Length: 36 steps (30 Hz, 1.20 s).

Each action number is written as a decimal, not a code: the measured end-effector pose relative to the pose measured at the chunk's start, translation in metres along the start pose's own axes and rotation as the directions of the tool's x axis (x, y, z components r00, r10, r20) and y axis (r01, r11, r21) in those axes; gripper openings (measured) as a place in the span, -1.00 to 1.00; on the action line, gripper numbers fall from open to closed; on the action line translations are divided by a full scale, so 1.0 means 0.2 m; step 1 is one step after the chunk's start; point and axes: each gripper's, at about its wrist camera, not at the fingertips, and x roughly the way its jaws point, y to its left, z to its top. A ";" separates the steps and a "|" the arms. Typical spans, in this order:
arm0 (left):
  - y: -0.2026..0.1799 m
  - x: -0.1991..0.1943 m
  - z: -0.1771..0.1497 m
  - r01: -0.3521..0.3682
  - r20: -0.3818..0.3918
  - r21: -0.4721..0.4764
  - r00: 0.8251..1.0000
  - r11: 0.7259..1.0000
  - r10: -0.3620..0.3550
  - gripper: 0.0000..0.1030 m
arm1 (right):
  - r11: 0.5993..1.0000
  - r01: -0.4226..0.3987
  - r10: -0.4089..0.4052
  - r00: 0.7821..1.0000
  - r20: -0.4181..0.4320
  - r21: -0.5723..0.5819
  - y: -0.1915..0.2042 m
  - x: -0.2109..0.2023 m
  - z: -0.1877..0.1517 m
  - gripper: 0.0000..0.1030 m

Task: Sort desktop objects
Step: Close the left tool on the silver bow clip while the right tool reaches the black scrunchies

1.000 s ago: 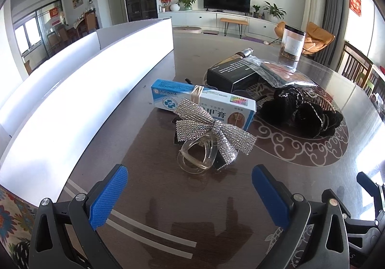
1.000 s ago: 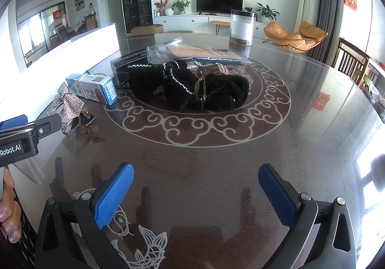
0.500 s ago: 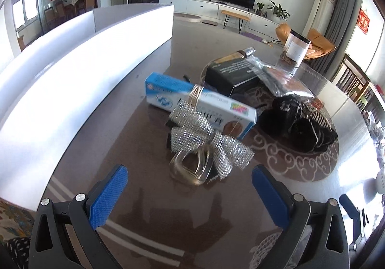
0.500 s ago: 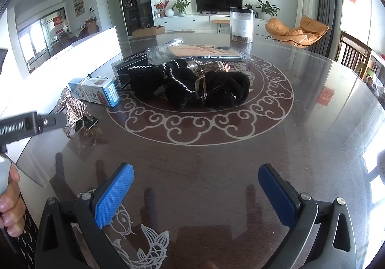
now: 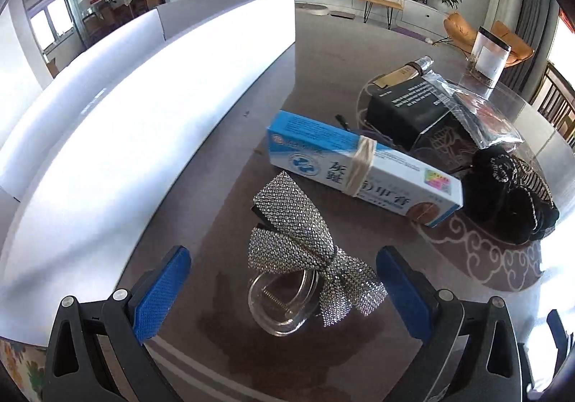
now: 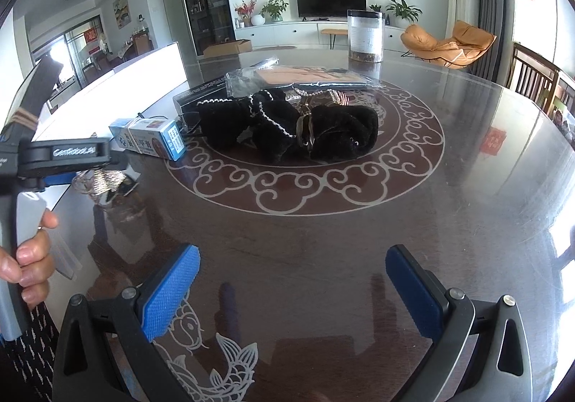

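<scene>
Left gripper [image 5: 282, 289] held low, jaws spread around silver rhinestone bow hair clip [image 5: 305, 251] near dark glass table's [image 6: 359, 240] left edge, right gripper [image 6: 291, 289] released, levelled over near edge.

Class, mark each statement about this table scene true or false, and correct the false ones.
1. The left gripper is open around the silver bow hair clip. True.
2. The right gripper holds the black scrunchies. False: it is open, holding nothing.
3. A rubber band wraps the blue and white box. True.
4. The clear jar lies on its side. False: it stands upright.
</scene>
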 end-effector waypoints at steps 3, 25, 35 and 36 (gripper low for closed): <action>0.07 0.01 0.00 0.048 -0.026 0.021 0.999 0.999 -0.047 1.00 | 1.000 -0.007 0.007 1.000 -0.003 -0.001 0.00 0.00 0.00 1.00; 0.20 0.12 -0.05 0.056 -0.050 -0.140 0.997 0.989 -0.063 1.00 | 0.983 -0.072 0.071 0.997 0.010 0.167 -0.25 0.16 0.51 1.00; 0.20 0.11 -0.06 0.080 -0.036 -0.142 0.996 0.987 -0.086 1.00 | 0.883 -0.438 0.461 0.877 -0.138 0.167 -0.12 0.31 0.48 1.00; 0.19 0.11 -0.06 0.083 -0.035 -0.135 0.996 0.987 -0.088 1.00 | 0.865 -0.484 0.501 0.850 -0.163 0.135 -0.09 0.27 0.45 1.00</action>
